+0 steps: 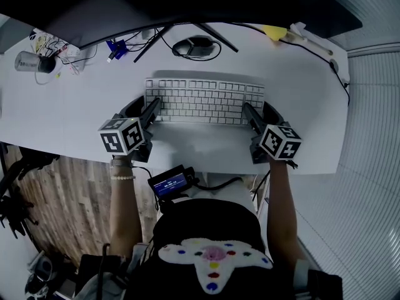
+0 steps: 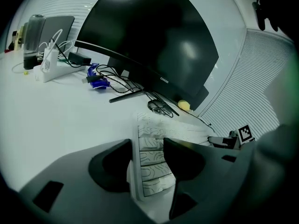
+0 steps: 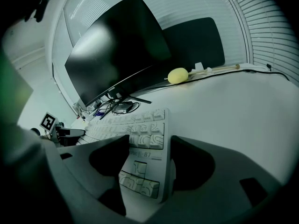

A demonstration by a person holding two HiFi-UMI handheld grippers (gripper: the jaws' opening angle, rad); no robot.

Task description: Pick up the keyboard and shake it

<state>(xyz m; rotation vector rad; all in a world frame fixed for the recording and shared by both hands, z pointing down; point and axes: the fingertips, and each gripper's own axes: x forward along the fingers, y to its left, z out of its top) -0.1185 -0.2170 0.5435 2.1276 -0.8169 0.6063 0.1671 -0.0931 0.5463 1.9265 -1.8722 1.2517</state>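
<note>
One white keyboard (image 1: 203, 100), flat on the table (image 1: 87, 111), its ends lying between the spread jaws of the left claw (image 1: 147, 106) and the right claw (image 1: 259, 110), two claws in all; one dark monitor (image 2: 149, 41), screen face shown by the gripper views only; one small lit screen (image 1: 170, 184), head view only.

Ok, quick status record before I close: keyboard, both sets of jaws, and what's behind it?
keyboard: white, lying flat on the desk, not lifted
left gripper: jaws apart, astride the keyboard's left end
right gripper: jaws apart, astride the keyboard's right end
grip: not yet closed at either end
behind keyboard: dark monitor on its stand, loose cables
</note>
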